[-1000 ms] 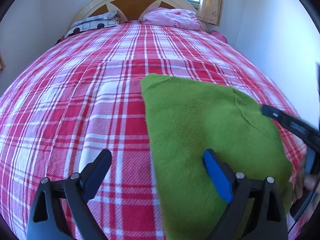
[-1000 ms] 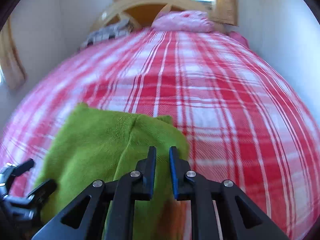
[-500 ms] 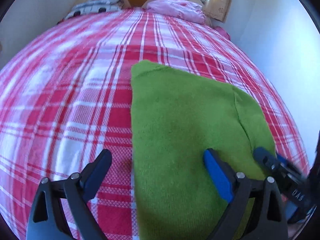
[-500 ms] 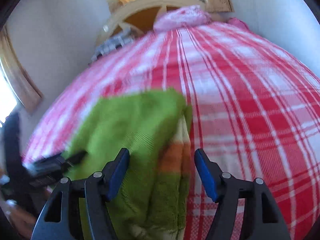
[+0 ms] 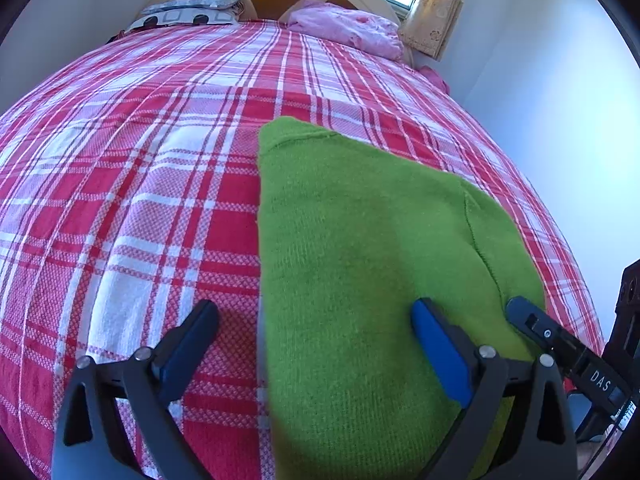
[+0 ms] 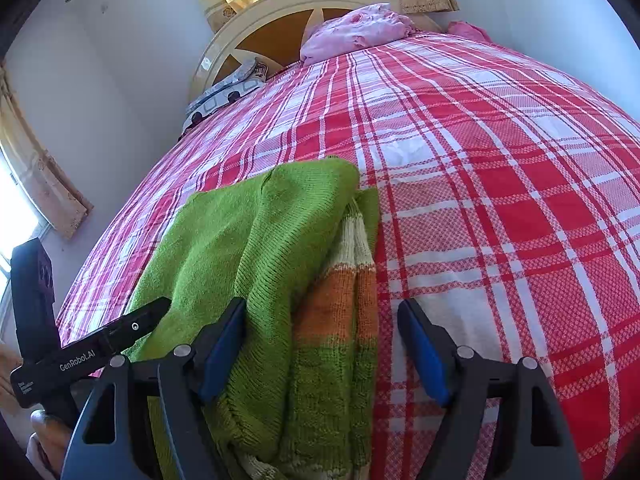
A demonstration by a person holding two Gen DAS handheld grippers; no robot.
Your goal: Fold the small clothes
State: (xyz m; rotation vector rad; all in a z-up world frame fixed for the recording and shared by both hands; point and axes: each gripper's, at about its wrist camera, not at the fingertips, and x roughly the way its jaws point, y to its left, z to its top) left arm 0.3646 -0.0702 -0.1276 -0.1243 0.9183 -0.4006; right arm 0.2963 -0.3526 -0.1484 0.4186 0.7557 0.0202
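A small green knit sweater [image 5: 360, 260] lies folded on the red plaid bedspread [image 5: 140, 200]. In the right wrist view the sweater [image 6: 240, 248] shows an orange and cream striped sleeve [image 6: 340, 292] tucked under its right edge. My left gripper [image 5: 316, 344] is open and empty, low over the sweater's left edge, its right finger over the cloth. My right gripper [image 6: 320, 344] is open and empty, straddling the sweater's right edge and the striped sleeve. Each gripper shows at the edge of the other's view.
A pink pillow [image 5: 344, 32] and a patterned pillow [image 5: 188, 12] lie against the wooden headboard [image 6: 264, 28]. White walls close in on both sides. Curtained windows [image 6: 44, 176] stand behind and to the side. The bedspread stretches far beyond the sweater.
My right gripper, shut a second ago, has opened and swung round to the sweater's right edge. My left gripper stayed open and shifted only slightly.
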